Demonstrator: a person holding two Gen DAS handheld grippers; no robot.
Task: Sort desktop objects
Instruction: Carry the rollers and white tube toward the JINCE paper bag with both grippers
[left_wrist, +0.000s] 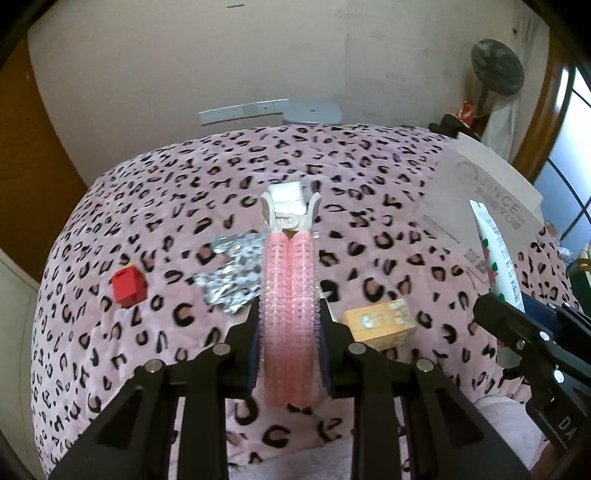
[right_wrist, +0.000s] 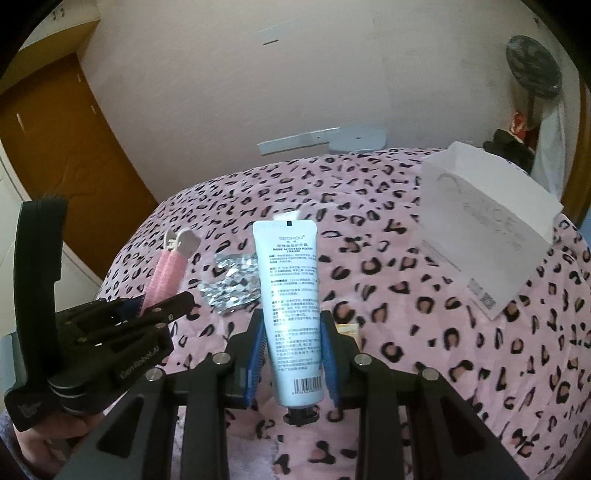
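Left wrist view showed the left gripper (left_wrist: 288, 314) pinching a pink hair-roller clip (left_wrist: 288, 295); the right gripper (right_wrist: 291, 332) pinched a hand cream tube (right_wrist: 291, 295), both seemingly mid-carry, perhaps bound for the white box (right_wrist: 487, 221) at the blanket's (right_wrist: 406, 350) right edge

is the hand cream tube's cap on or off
On. In the right wrist view the hand cream tube is clamped in the right gripper, and its black cap sits on the near end.

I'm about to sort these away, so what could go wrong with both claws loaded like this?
1. The hand cream tube is pinched low by the right claw, most of it sticking out, so it might pivot or slip.
2. The pink hair clip in the left claw is bristly and rounded; it could roll.
3. The claws sit close together and might collide.
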